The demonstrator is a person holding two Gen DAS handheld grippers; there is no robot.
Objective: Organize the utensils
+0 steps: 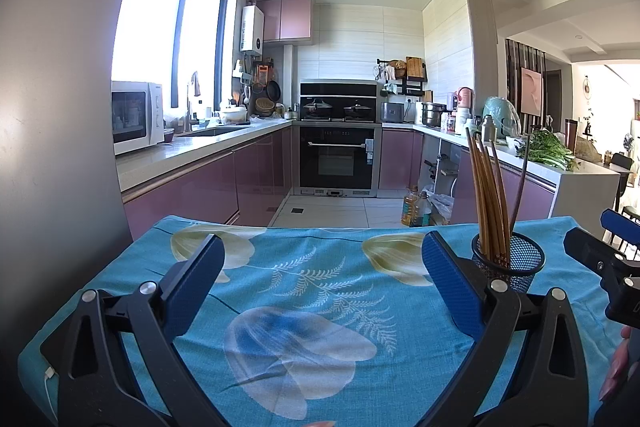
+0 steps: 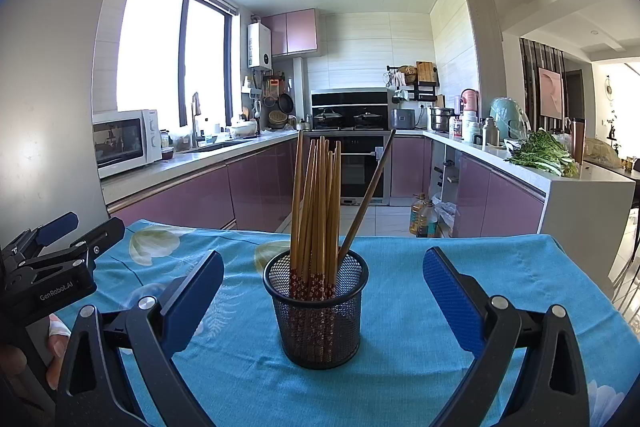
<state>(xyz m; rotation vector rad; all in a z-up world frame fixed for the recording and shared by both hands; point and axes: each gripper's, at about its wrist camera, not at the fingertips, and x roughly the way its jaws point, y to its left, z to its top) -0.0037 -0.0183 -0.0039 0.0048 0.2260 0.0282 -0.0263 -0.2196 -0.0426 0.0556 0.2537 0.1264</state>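
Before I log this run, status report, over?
Left gripper open, empty. Right gripper open, empty. Wooden chopsticks upright in black mesh cup on blue floral cloth. Nothing obstructing.

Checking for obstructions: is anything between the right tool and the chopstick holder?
Nothing visible. The holder stands on bare blue cloth straight ahead of the open right tool, chopsticks upright inside. The left tool sits off to the side.

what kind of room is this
A home kitchen, most likely: a built-in oven with lidded pots on the hob, a microwave by the sink and window, and leafy greens on the counter.
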